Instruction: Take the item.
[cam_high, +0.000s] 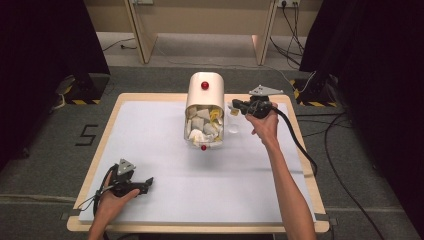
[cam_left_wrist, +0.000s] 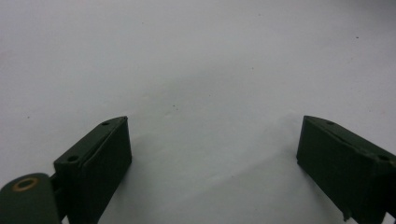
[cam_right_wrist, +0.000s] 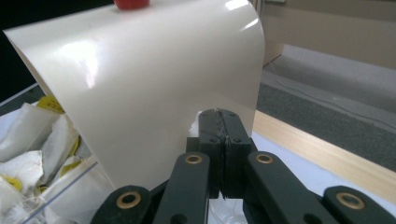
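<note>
A cream curved-top container (cam_high: 205, 92) with a red knob (cam_high: 204, 85) stands at the far middle of the white mat (cam_high: 165, 150). Its clear front part (cam_high: 202, 129) is packed with white and yellow tea bags. My right gripper (cam_high: 234, 106) is just right of the container, shut on a small white-and-yellow tea bag (cam_high: 233, 111). In the right gripper view the jaws (cam_right_wrist: 219, 114) are pressed together against the cream wall (cam_right_wrist: 154, 93), and a white scrap (cam_right_wrist: 193, 125) peeks out beside them. My left gripper (cam_high: 149, 182) rests at the near left of the mat, open with nothing between its fingers (cam_left_wrist: 212, 126).
A faint clear round thing (cam_high: 232, 129) lies on the mat below the right gripper. The wooden table edge (cam_high: 300, 145) frames the mat. Black curtains, cables and wooden legs stand beyond the table.
</note>
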